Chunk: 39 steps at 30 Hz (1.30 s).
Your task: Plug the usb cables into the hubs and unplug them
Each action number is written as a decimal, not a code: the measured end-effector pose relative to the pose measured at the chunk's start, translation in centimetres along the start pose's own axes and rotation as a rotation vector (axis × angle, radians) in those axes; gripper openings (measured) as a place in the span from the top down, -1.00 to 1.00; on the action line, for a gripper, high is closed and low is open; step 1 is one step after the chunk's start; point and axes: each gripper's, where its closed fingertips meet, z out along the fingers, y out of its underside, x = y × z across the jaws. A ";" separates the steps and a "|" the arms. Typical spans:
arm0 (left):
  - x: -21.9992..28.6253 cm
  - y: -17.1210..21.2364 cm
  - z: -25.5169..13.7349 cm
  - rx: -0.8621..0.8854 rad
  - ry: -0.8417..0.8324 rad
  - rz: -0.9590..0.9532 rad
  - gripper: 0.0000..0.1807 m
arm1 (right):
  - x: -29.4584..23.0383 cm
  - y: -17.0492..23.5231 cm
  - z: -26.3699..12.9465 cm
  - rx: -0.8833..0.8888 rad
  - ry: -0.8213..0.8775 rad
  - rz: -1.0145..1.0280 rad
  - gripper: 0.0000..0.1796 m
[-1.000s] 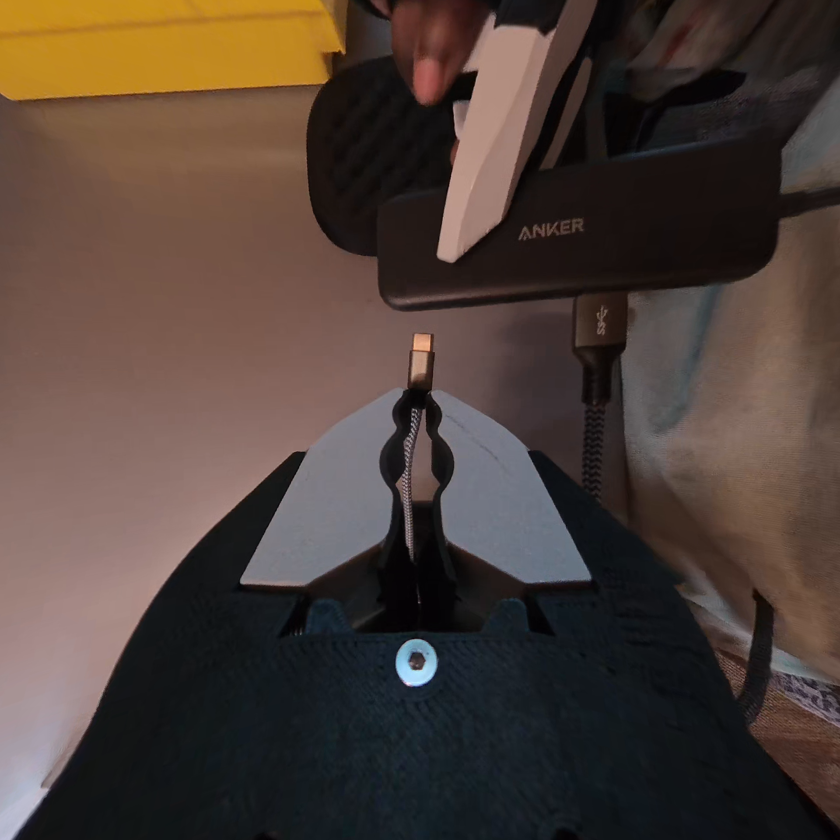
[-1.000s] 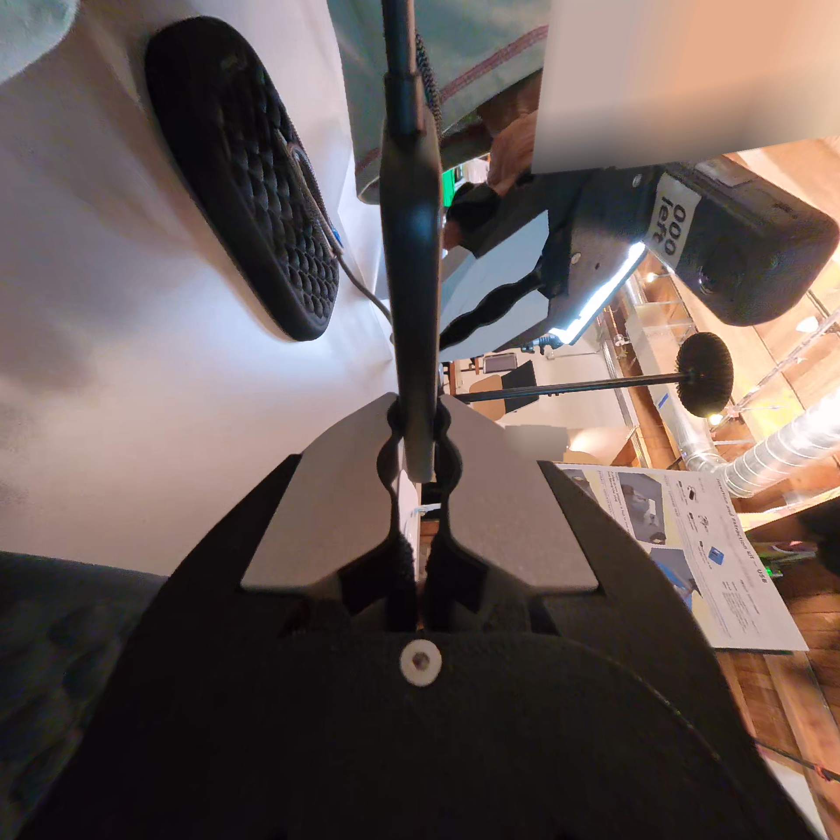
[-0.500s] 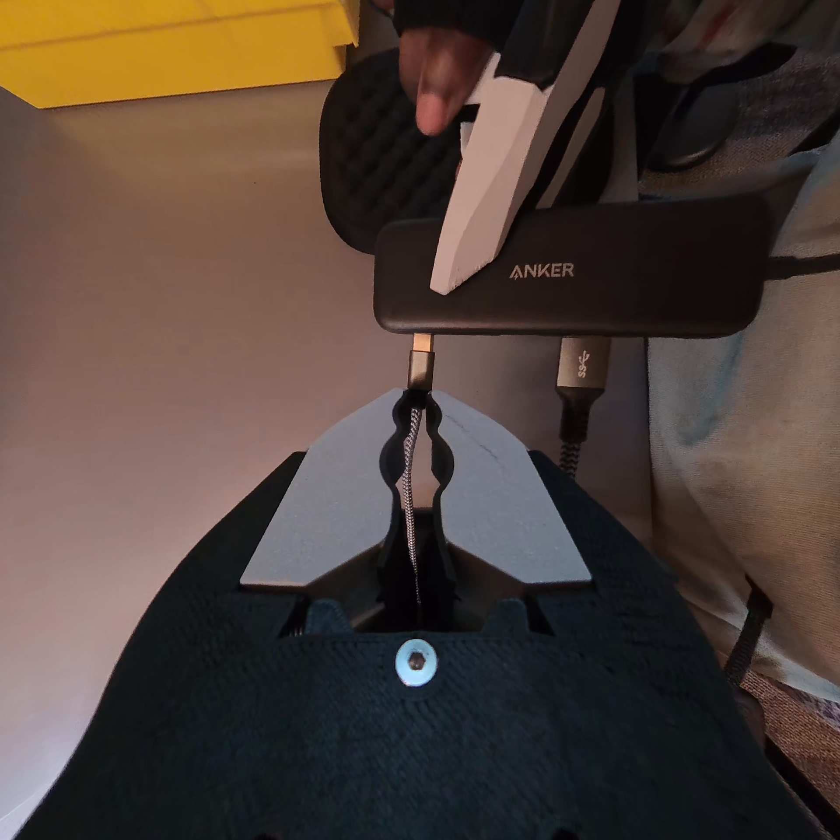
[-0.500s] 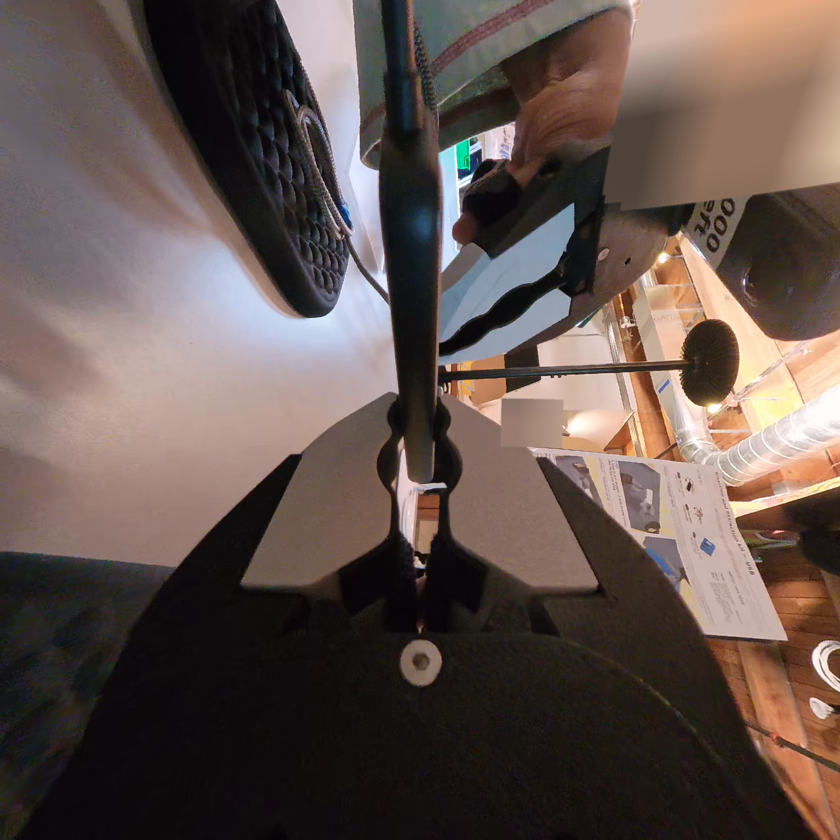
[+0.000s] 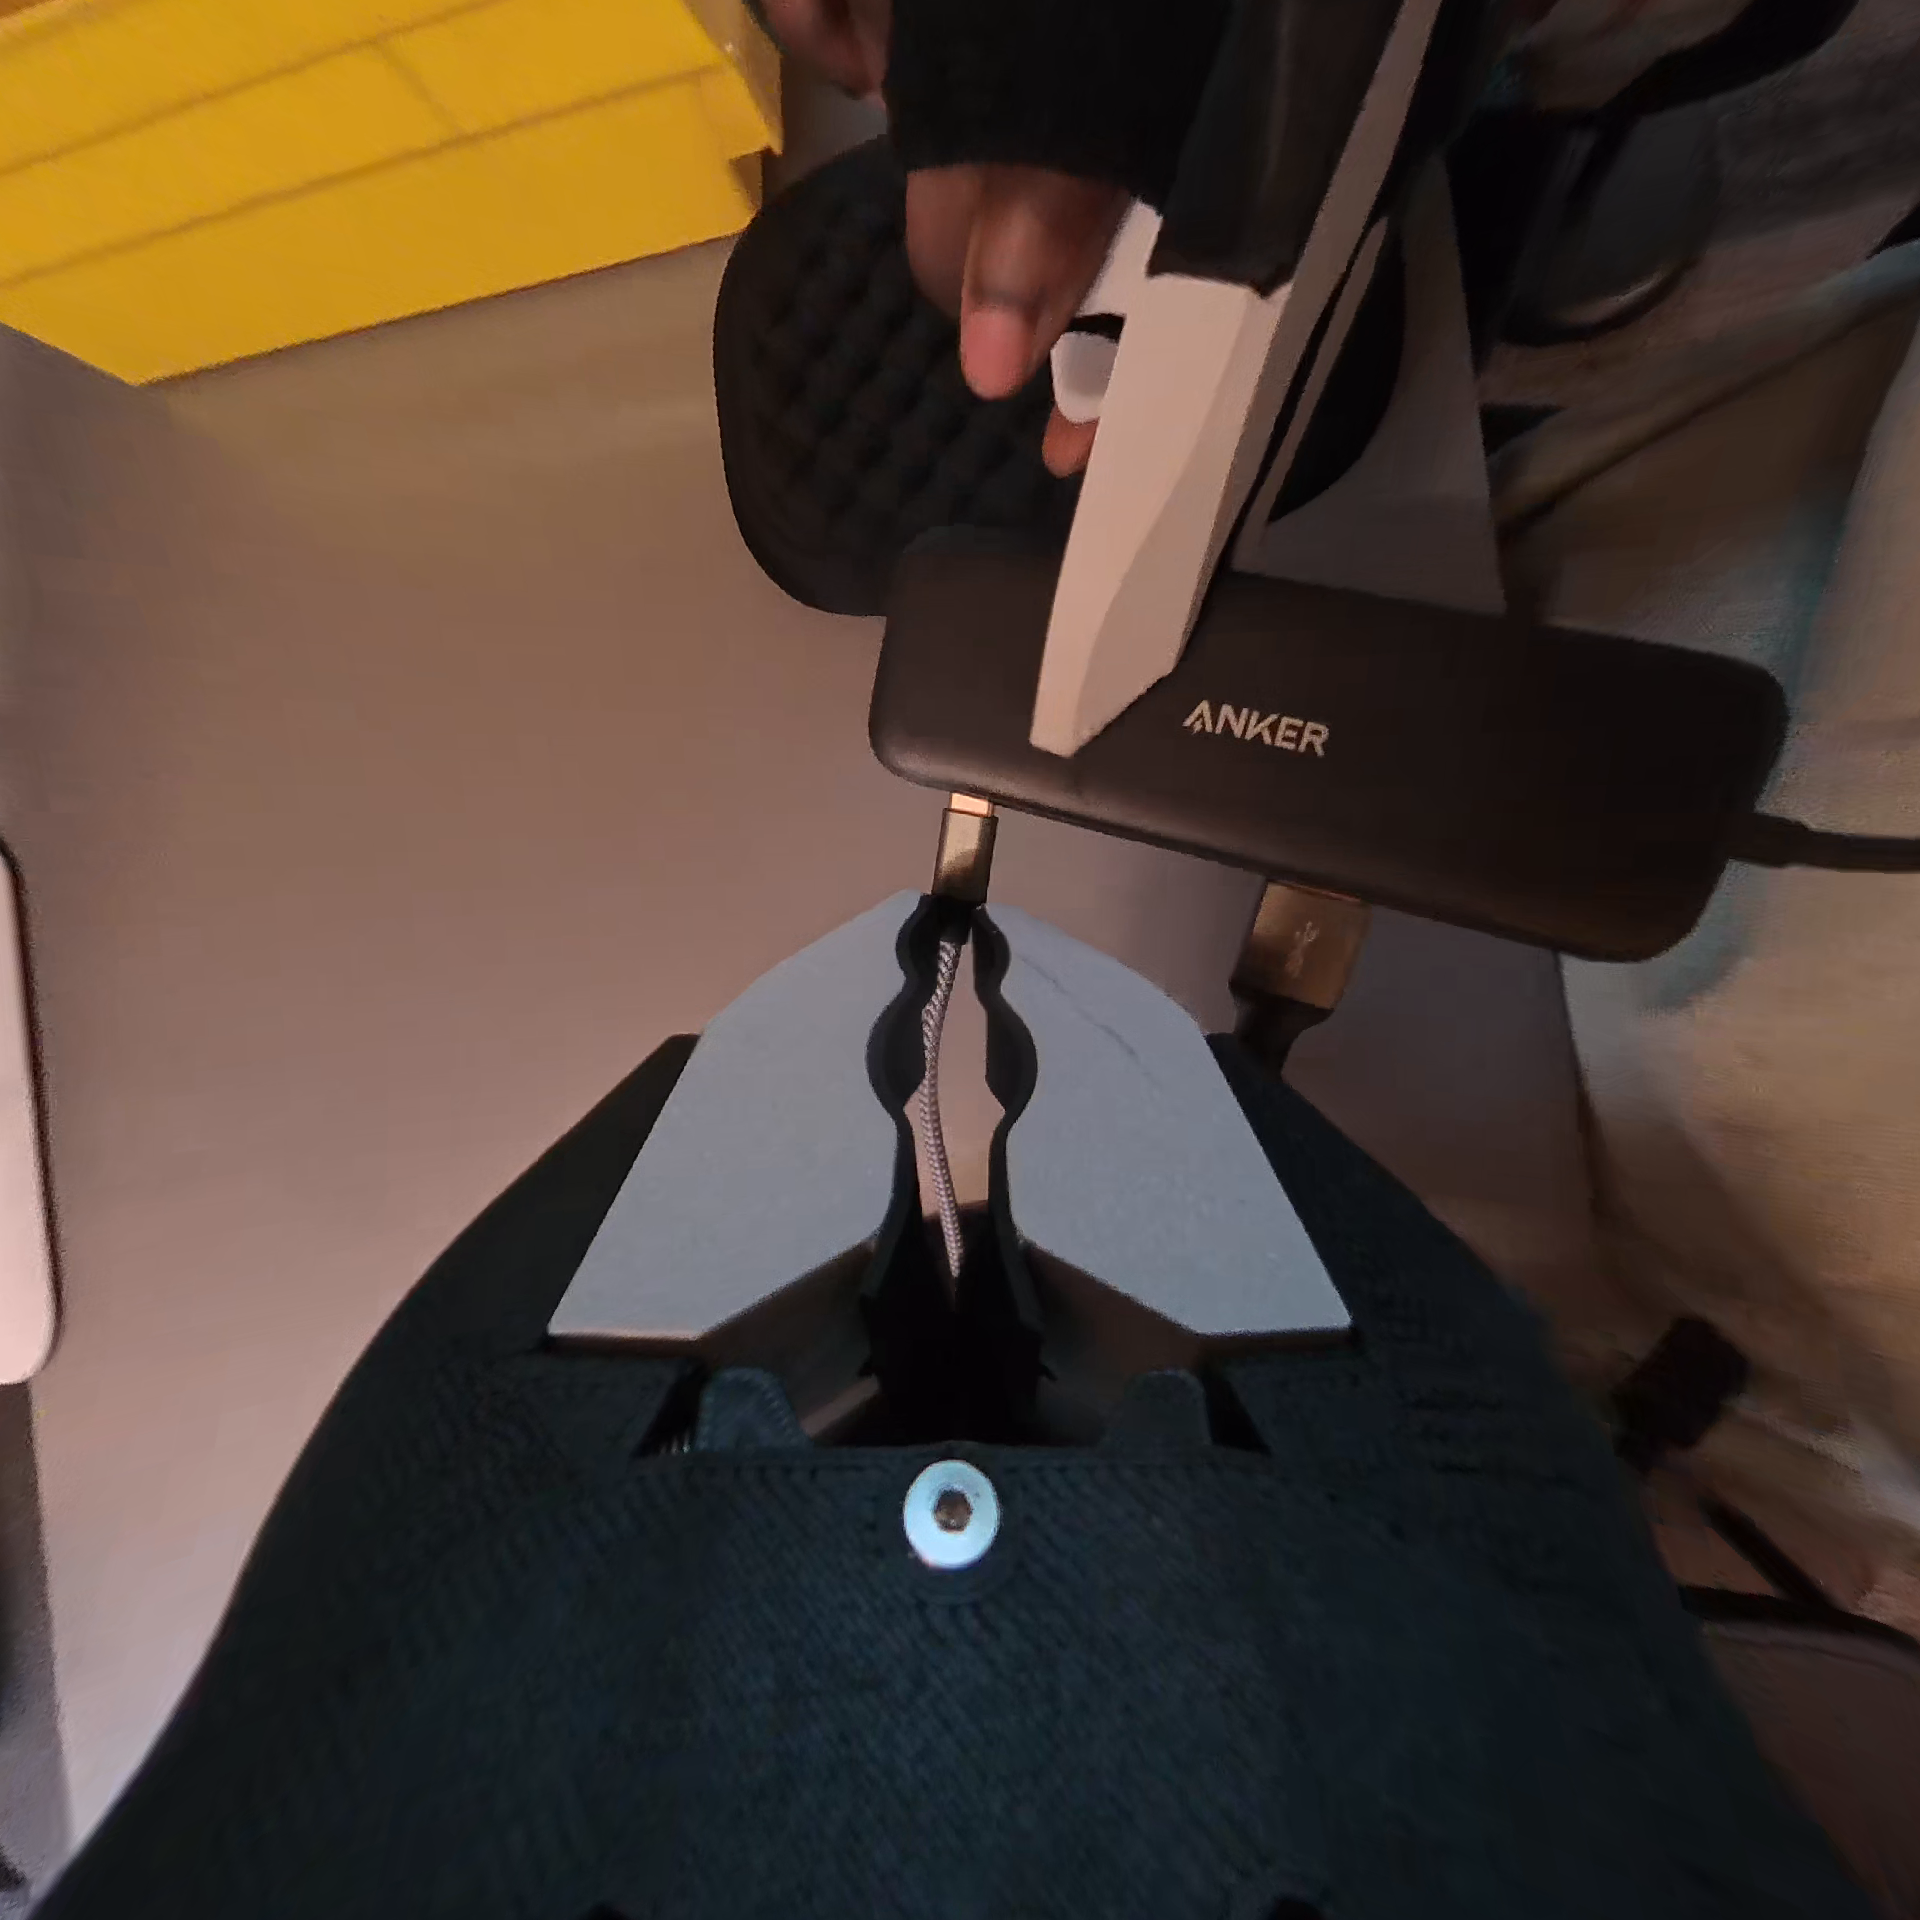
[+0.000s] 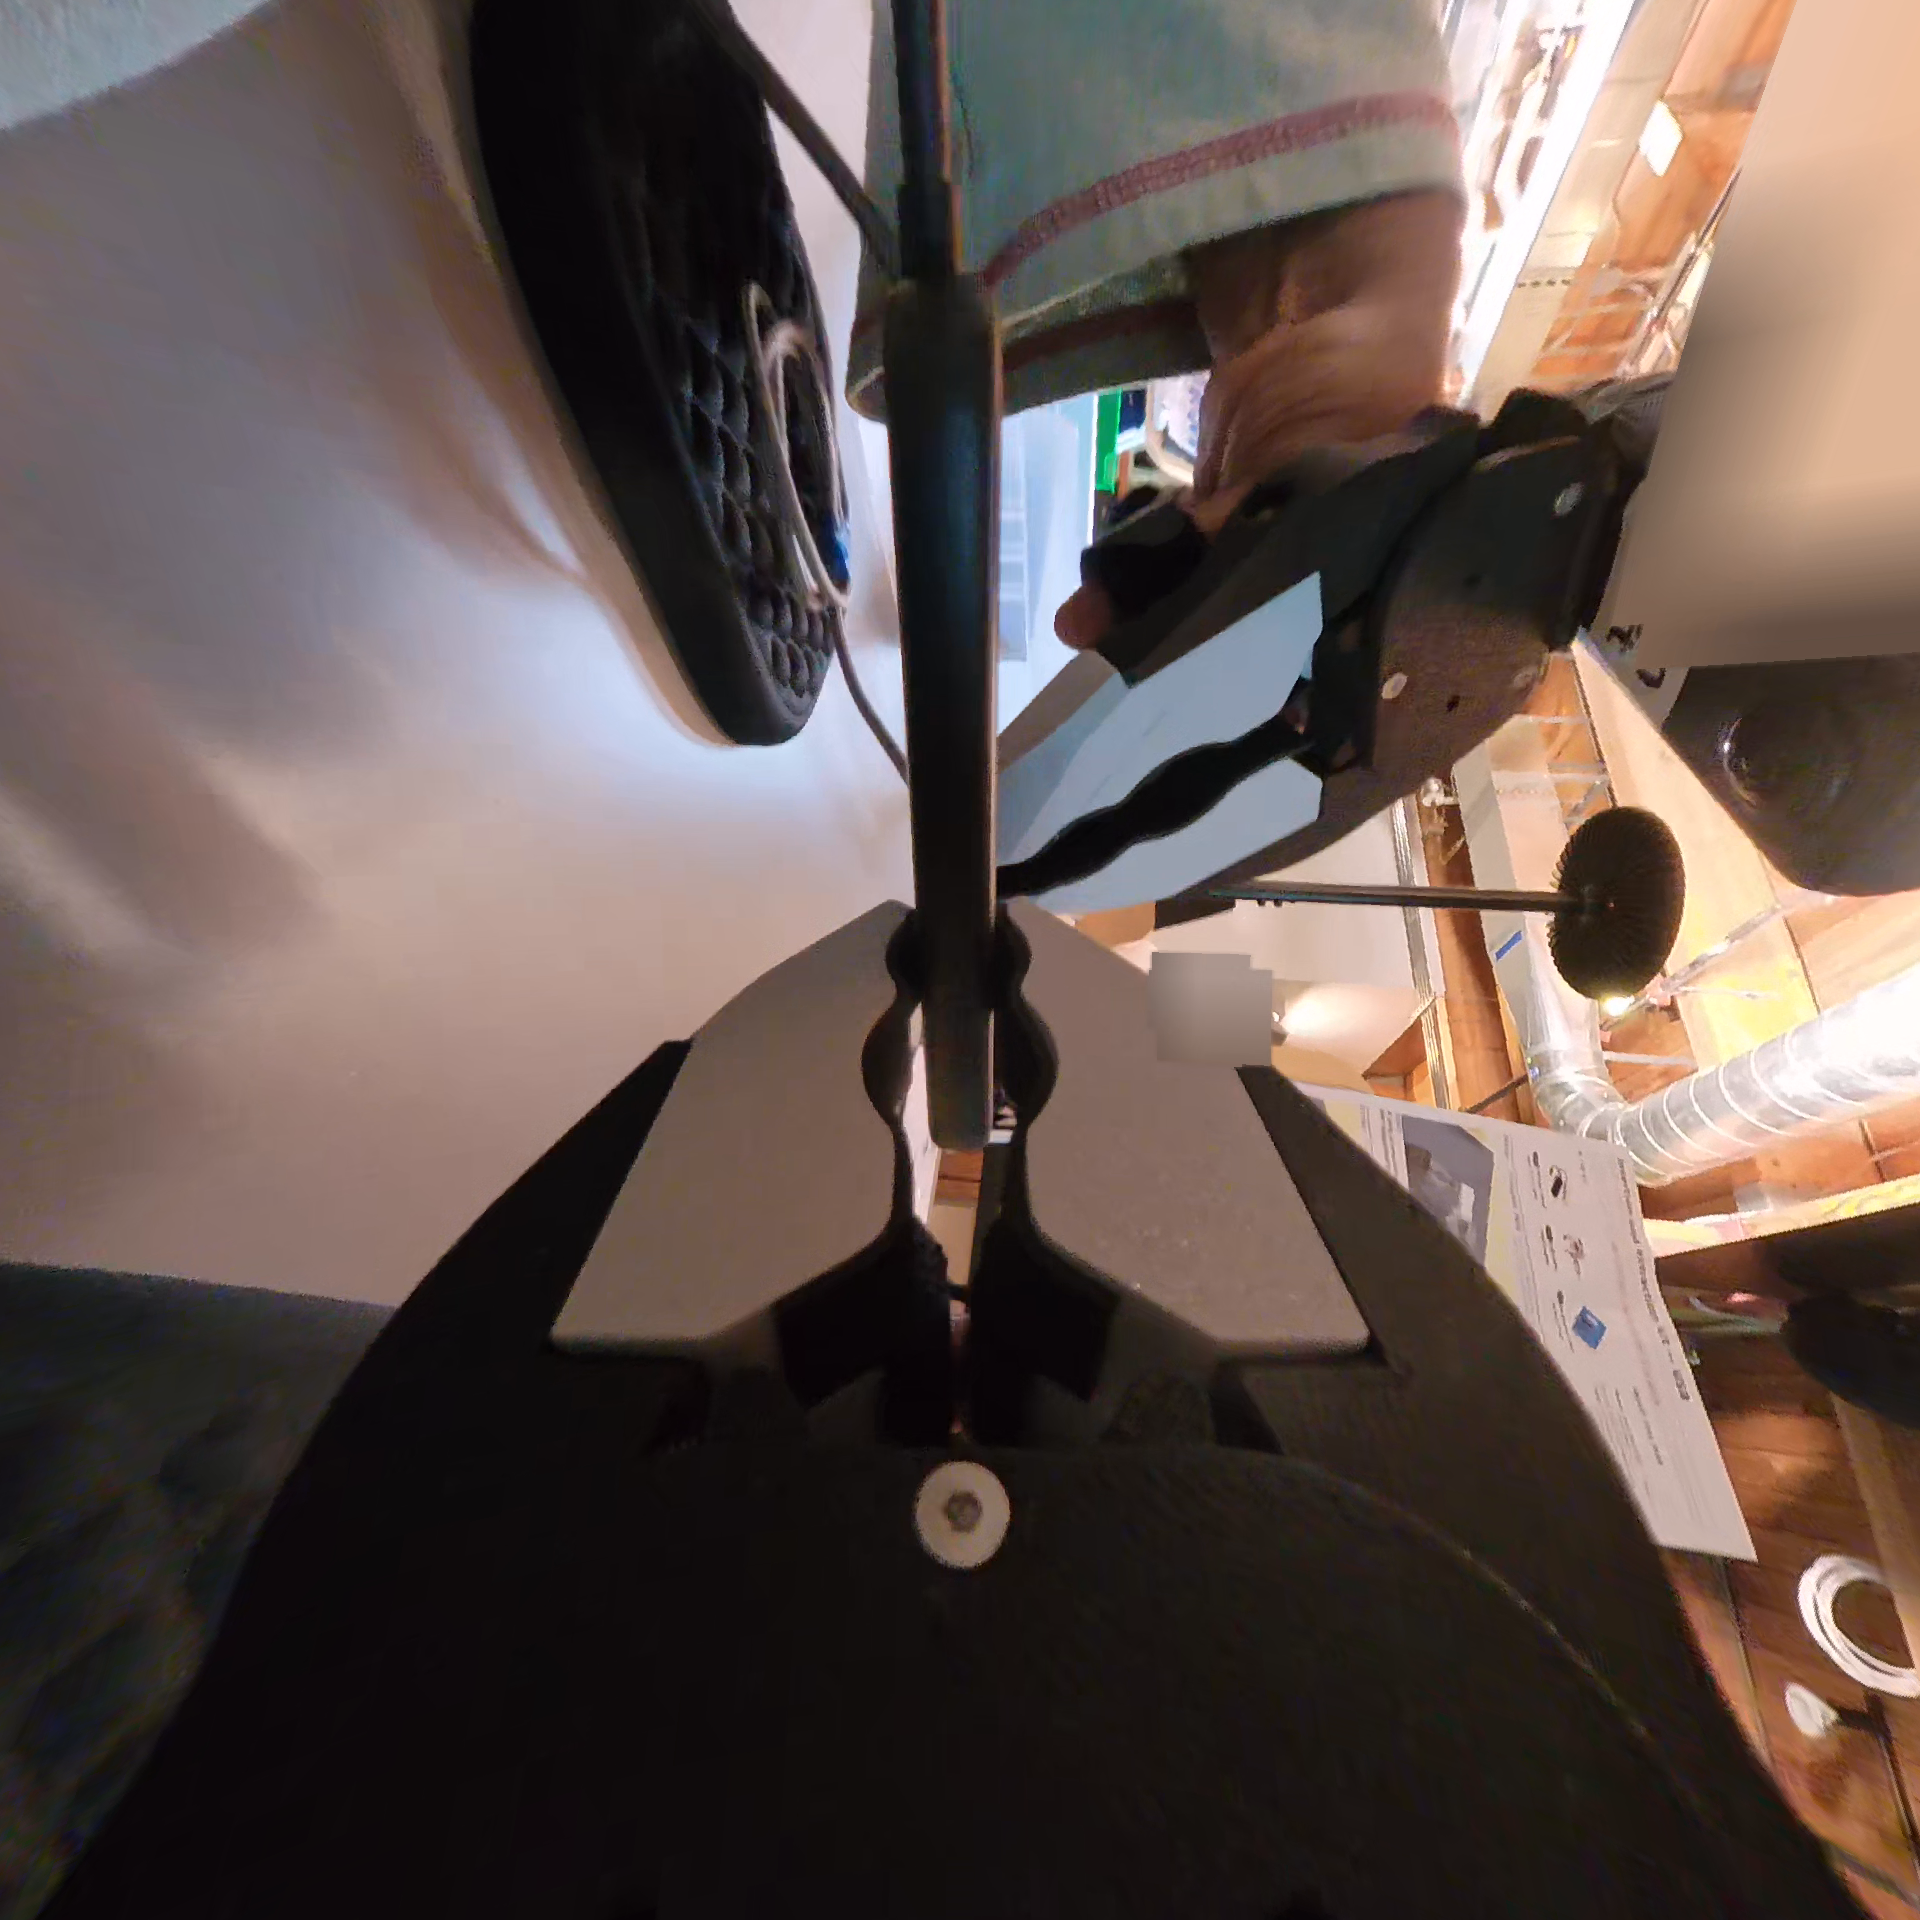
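My left gripper (image 5: 948,914) is shut on a braided USB-C cable (image 5: 935,1049). Its gold plug (image 5: 964,854) sticks out past the fingertips, with its tip at the near edge of the black hub (image 5: 1351,758). My right gripper (image 6: 951,925) is shut on that hub (image 6: 945,644), seen edge-on and held in the air. In the left wrist view the right gripper's white fingers (image 5: 1132,520) clamp the hub from above. A second, larger gold USB plug (image 5: 1299,940) sits in the hub's near edge to the right. The left gripper also shows in the right wrist view (image 6: 1174,800).
A black dimpled oval pad (image 5: 862,436) lies on the white table (image 5: 416,727) behind the hub; it also shows in the right wrist view (image 6: 686,416). A yellow box (image 5: 343,156) stands at the back left. A person's hand (image 5: 997,260) and pale clothing (image 5: 1745,935) are close on the right.
The hub has come down and tilted, right end lower. The USB-C plug's tip has gone from a clear gap below the hub to meeting its near edge.
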 end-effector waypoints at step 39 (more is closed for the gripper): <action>-6.9 1.1 -18.8 0.743 -0.898 -0.246 0.55 | 7.5 2.8 -2.4 -0.013 0.266 0.110 0.87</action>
